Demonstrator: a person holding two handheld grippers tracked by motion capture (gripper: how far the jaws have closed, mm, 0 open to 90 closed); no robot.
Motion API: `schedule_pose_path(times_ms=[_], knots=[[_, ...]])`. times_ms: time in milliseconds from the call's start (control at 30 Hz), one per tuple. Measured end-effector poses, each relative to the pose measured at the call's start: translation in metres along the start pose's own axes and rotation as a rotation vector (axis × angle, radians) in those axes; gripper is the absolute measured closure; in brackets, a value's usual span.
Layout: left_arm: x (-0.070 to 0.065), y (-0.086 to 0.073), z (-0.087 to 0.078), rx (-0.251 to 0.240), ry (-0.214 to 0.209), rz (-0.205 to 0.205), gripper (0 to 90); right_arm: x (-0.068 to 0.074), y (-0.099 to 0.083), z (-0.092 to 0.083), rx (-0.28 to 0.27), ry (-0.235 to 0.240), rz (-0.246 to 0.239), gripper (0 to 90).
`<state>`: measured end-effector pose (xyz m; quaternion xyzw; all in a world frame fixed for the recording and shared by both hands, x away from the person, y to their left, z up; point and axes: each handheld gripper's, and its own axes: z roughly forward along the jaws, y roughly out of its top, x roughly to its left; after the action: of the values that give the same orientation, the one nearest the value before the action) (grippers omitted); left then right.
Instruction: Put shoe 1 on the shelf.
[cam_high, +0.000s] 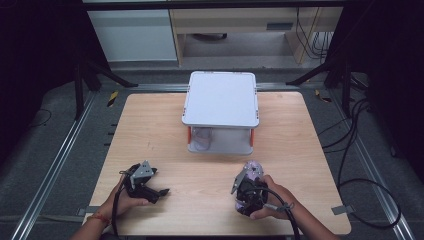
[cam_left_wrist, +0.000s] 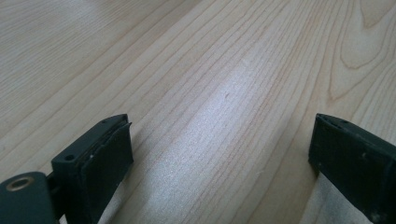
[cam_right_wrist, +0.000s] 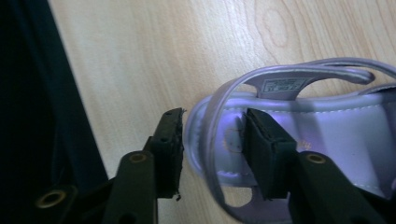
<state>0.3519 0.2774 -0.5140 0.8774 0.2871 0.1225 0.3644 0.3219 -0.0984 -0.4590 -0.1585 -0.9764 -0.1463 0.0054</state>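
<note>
A lilac sandal (cam_high: 254, 168) lies on the wooden table (cam_high: 160, 130) at the front right, under the person's right hand. In the right gripper view the sandal (cam_right_wrist: 336, 126) has its heel end between the jaws. One jaw stands outside the heel rim with a thin gap, the other inside on the footbed. My right gripper (cam_right_wrist: 215, 116) is open and points down over the shoe (cam_high: 248, 189). At the front left my left gripper (cam_high: 159, 181) rests low over bare wood, its jaws wide apart with nothing between them (cam_left_wrist: 219, 135).
A white two-level rack (cam_high: 220, 97) stands at the middle of the table's far side, its lower shelf open toward me. Black cables (cam_high: 360, 150) trail on the floor to the right. Dark frame legs stand beyond the table's far corners.
</note>
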Motion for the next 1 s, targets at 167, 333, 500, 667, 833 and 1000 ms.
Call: schedule_pose_path(times_ms=[167, 333, 500, 667, 833, 1000], knots=[[0.0, 0.0, 0.0, 0.0, 0.0, 0.0, 5.0, 0.001, 0.001, -0.001, 0.0, -0.023, 0.001, 76.5], [0.0, 0.0, 0.0, 0.0, 0.0, 0.0, 5.0, 0.005, -0.002, -0.002, -0.016, -0.007, -0.017, 85.6], [0.0, 0.0, 0.0, 0.0, -0.001, 0.0, 4.9, 0.008, -0.001, -0.004, 0.005, -0.031, -0.061, 86.3], [0.0, 0.0, 0.0, 0.0, -0.001, 0.0, 4.7, 0.008, 0.006, -0.014, -0.003, -0.085, -0.105, 86.3], [0.0, 0.001, 0.001, 0.001, -0.003, 0.001, 4.5, 0.007, 0.017, -0.033, -0.064, -0.18, -0.122, 86.5], [0.001, 0.001, 0.001, 0.001, -0.004, 0.003, 4.5, 0.003, 0.028, -0.053, -0.135, -0.227, -0.132, 86.5]])
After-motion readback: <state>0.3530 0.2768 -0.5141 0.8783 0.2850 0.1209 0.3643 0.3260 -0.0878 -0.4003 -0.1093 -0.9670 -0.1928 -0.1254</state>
